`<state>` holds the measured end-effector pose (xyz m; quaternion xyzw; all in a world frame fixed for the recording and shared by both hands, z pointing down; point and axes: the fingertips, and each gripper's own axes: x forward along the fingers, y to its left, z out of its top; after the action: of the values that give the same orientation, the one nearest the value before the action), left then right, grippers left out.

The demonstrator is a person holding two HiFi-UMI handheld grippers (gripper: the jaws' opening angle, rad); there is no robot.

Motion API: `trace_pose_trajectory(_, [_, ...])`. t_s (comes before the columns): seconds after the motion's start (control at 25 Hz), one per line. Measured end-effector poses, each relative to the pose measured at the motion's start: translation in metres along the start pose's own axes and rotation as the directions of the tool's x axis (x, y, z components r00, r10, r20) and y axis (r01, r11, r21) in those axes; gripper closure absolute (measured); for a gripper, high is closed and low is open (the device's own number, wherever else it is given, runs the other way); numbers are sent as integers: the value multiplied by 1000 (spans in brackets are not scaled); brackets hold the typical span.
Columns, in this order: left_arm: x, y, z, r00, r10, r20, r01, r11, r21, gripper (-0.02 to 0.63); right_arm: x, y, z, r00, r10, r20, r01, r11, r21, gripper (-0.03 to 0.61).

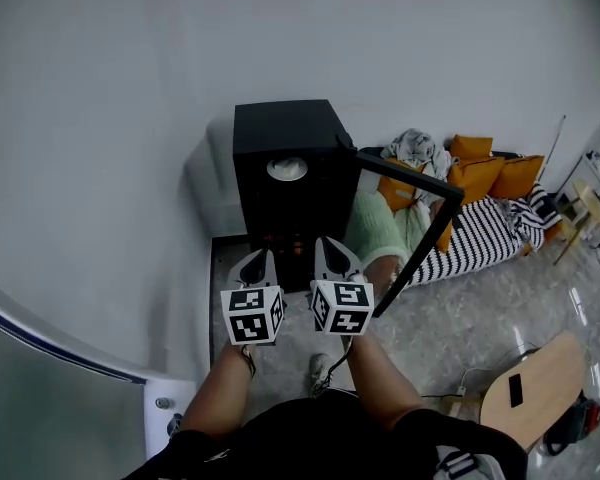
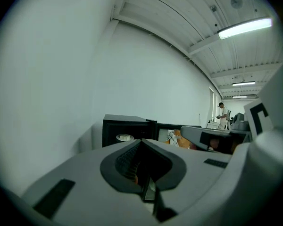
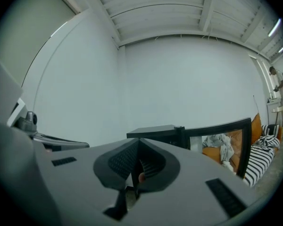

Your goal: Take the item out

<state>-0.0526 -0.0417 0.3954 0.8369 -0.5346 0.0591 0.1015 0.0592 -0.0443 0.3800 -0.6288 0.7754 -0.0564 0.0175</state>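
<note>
Head view, cabinet: a black cabinet (image 1: 280, 128) stands on the floor against the white wall. Its door (image 1: 410, 228) is swung wide to the cabinet's right, which leaves the inside free to reach.
Head view, item: a white dish (image 1: 287, 169) sits in the upper part of the cabinet. It is probably the thing to take out.
Head view, grippers: the left gripper (image 1: 252, 264) and right gripper (image 1: 332, 253) are held side by side in front of the cabinet, short of its opening and apart from the dish.
Left gripper view: the fingers are clenched together on nothing. The cabinet (image 2: 125, 124) and dish (image 2: 125, 137) lie ahead.
Right gripper view: the fingers are pressed together and empty. The cabinet top (image 3: 153, 132) and door (image 3: 221, 126) show ahead, but the dish does not.
Next move: one pair of fingers must part before gripping the dish.
</note>
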Motion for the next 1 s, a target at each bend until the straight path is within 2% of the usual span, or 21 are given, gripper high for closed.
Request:
trace_pose_trajectory(0.16, [48, -5, 11, 999, -27, -23, 26, 999, -46, 614, 39, -30, 9, 1000, 6, 6, -6, 1000, 9, 574])
trace_pose_trajectory(0.32, [91, -14, 22, 999, -5, -32, 4, 1000, -12, 614, 72, -66, 12, 1000, 12, -6, -12, 999, 37, 574])
trace_pose_trajectory(0.56, [145, -12, 29, 997, 49, -57, -50, 999, -9, 614, 118, -110, 10, 999, 31, -30, -29, 997, 74, 574])
trace_pose_trajectory(0.84, [181, 2, 22, 988, 128, -92, -133, 990, -44, 614, 161, -127, -7, 991, 103, -80, -97, 992, 82, 574])
trace_pose_trajectory(1.0, [192, 10, 13, 983, 148, -106, -154, 987, -48, 614, 177, -128, -25, 986, 128, -105, -114, 985, 132, 574])
